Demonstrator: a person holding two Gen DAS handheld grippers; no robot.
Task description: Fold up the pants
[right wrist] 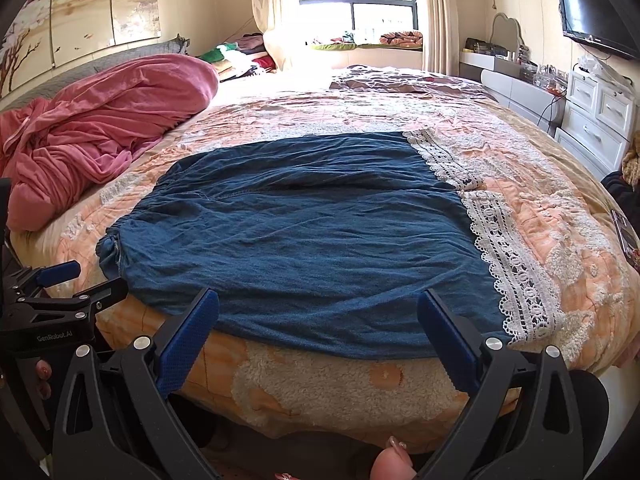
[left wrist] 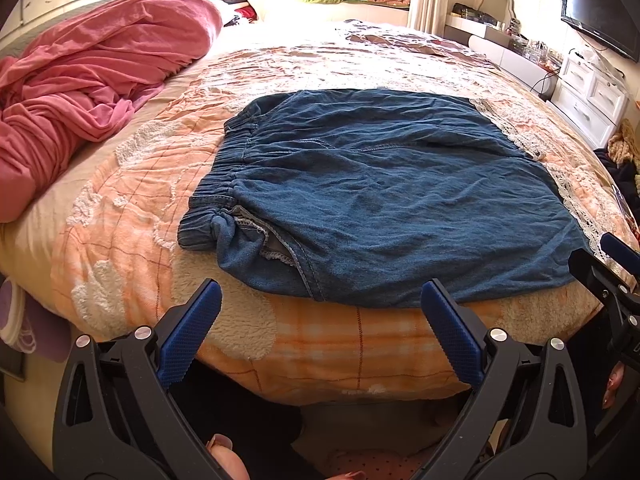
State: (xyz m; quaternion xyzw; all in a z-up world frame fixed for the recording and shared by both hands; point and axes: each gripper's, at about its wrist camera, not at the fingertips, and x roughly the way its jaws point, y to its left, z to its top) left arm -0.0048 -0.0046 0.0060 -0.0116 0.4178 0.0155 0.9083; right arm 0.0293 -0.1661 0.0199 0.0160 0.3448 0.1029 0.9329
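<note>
With the left gripper [left wrist: 320,300] spread wide and empty off the bed's [left wrist: 320,360] near edge by the elastic waistband [left wrist: 212,184], and the right gripper [right wrist: 318,312] equally wide toward the lace hems [right wrist: 516,280], the denim pants [right wrist: 300,240] lie flat there, so each should probably pinch both layers before lifting evenly.

pink blanket [left wrist: 92,80] heaped on bed [left wrist: 160,152], wall television [right wrist: 596,16].
</note>
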